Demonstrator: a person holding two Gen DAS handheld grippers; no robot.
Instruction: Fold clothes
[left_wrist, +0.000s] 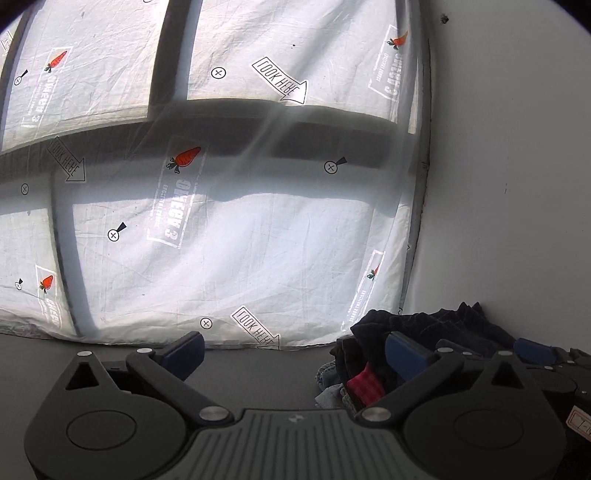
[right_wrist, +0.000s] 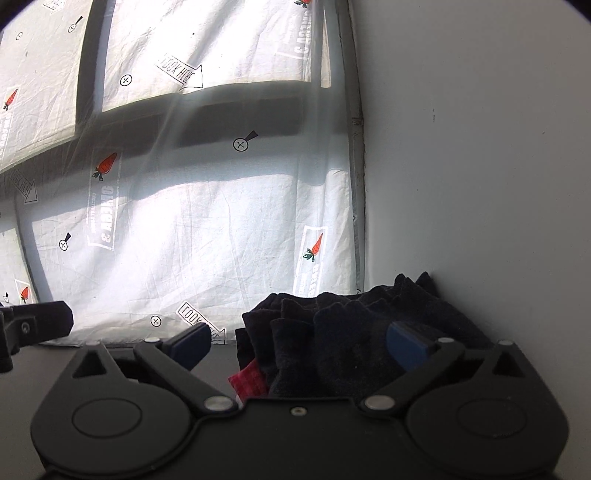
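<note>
My jaws stand wide open on both sides and hold nothing. The right gripper (right_wrist: 297, 341) points straight at the pile of dark clothes (right_wrist: 354, 332), which fills the lower middle and lower right of the right wrist view, pushed up against the white wall (right_wrist: 480, 166). The left gripper (left_wrist: 295, 350) looks mostly at bare grey bench (left_wrist: 258, 369); in its view the pile sits at the lower right, partly behind my right-hand finger, with the right gripper just past it at the frame's edge.

I judge this to be the very start: choosing one garment out of the heap. To do that well, I would not bite into the middle of the dark mass, where several layers bunch together and I would lift more than one piece. A red piece (right_wrist: 249, 380) pokes out at the bottom of the pile, near the lower middle of the right view, and a bluish scrap (left_wrist: 327, 373) shows low in the left view; either gives a clear edge to pinch. I cannot tell whether these are separate garments or parts of one.

Better to close the right jaws on a single free edge, draw it out onto the open bench toward the printed curtain (left_wrist: 221, 240), and only then bring the left gripper to the opposite corner to spread it flat.
</note>
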